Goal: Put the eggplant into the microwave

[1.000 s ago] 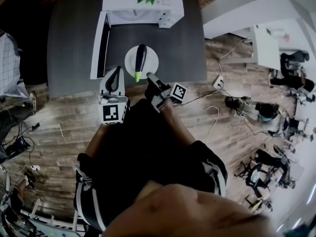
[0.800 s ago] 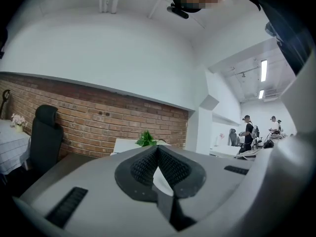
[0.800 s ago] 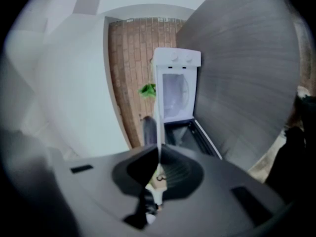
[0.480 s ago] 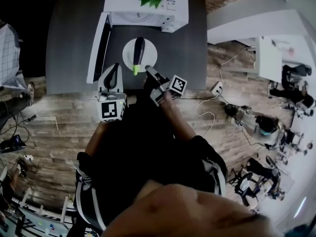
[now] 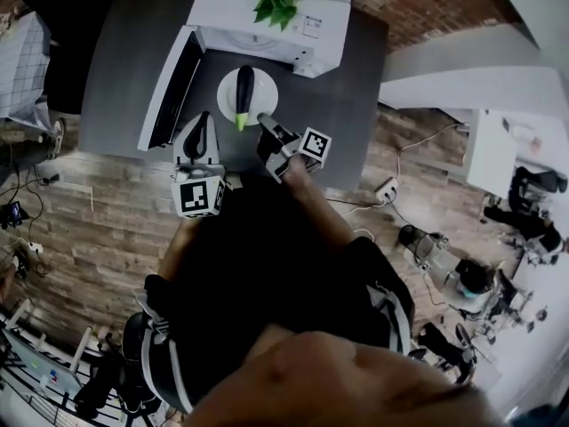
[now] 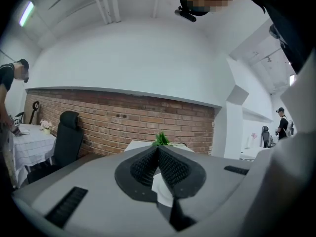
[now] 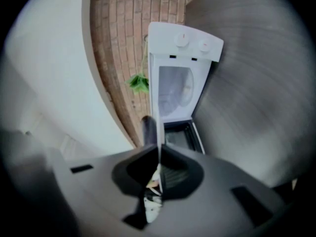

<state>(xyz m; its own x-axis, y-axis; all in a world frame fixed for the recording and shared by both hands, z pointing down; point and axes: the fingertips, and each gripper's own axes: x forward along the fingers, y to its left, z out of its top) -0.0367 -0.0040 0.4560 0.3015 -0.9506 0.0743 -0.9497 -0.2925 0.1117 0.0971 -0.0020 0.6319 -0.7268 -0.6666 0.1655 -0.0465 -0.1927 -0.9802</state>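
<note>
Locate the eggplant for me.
Head view, upper centre: the eggplant lies on the white plate on the dark table, just in front of the open microwave.

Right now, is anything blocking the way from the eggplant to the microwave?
Nothing visible. The eggplant lies on a plate right in front of the microwave, and the door is swung open to the left.

Glossy eggplant (image 5: 244, 92), matt grey tabletop (image 5: 120, 65)
</note>
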